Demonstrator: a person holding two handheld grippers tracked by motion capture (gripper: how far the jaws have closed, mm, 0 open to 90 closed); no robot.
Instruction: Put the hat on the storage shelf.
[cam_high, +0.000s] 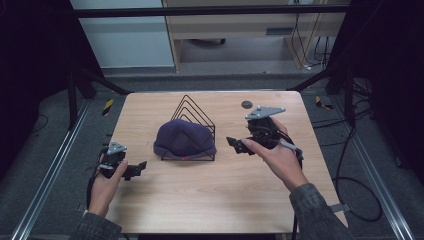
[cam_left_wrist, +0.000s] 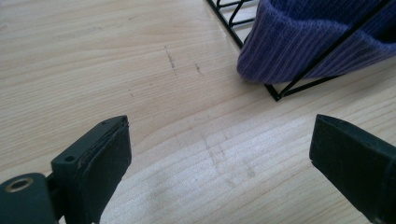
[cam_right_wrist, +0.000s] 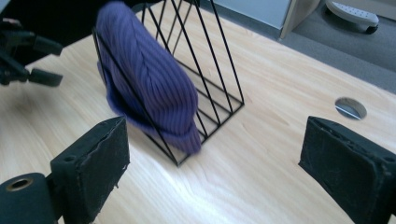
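The right gripper (cam_high: 235, 145), nearest the camera in the high view together with the person's forearm, has its jaws spread wide and released, with nothing between them; in its own view the two black pads (cam_right_wrist: 91, 161) frame bare wood. It hovers just right of the wire rack (cam_high: 192, 131), apart from it. The left gripper (cam_high: 139, 169) is likewise released, jaws wide apart over the desk (cam_high: 215, 200), holding nothing; it sits near the desk's left edge, a little in front and to the left of the rack. Between the two grippers stands the black wire rack, a row of triangular dividers on a rectangular base, near the middle of the desk. A purple ribbed knit beanie (cam_high: 184, 140) is lodged in the rack's front slot, leaning against the wires, its cuff (cam_left_wrist: 299, 56) bulging past the front frame and resting low at the base. A small round grommet hole (cam_high: 246, 104) lies farther back on the desk.
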